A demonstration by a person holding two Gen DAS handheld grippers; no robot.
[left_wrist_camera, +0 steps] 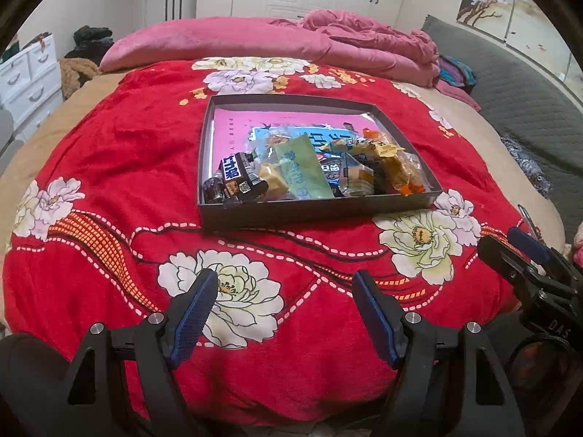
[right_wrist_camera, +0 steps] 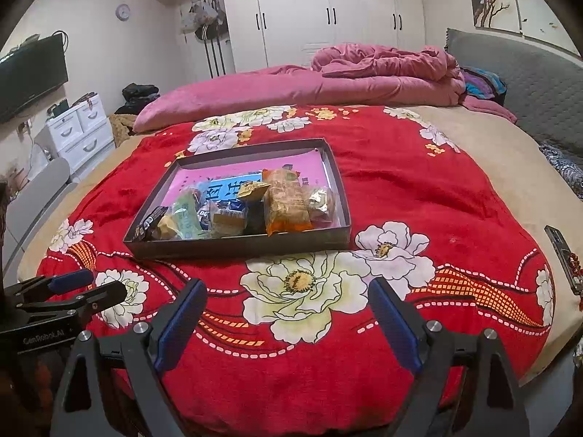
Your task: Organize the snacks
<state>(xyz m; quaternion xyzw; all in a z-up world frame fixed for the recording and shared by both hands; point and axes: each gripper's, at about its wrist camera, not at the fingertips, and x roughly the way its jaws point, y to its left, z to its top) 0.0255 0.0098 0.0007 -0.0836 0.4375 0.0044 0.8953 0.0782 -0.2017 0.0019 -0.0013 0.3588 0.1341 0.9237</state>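
A shallow dark box (left_wrist_camera: 317,212) with a pink lining lies on the red flowered blanket (left_wrist_camera: 120,153). Several wrapped snacks are piled at its near end: a black packet (left_wrist_camera: 237,178), a pale green packet (left_wrist_camera: 302,167) and an orange packet (left_wrist_camera: 397,171). The right wrist view shows the same box (right_wrist_camera: 237,245) with the orange packet (right_wrist_camera: 286,204) and the green packet (right_wrist_camera: 186,218). My left gripper (left_wrist_camera: 285,276) is open over the blanket, short of the box, with nothing between its fingers. My right gripper (right_wrist_camera: 287,284) is open too, beside it on the right, also empty.
A crumpled pink quilt (right_wrist_camera: 382,69) lies across the far side of the bed, against a grey padded headboard (right_wrist_camera: 524,83). A phone-like device (right_wrist_camera: 563,258) rests at the bed's right edge. White drawers (right_wrist_camera: 80,127) and a wall screen (right_wrist_camera: 29,69) stand at the left.
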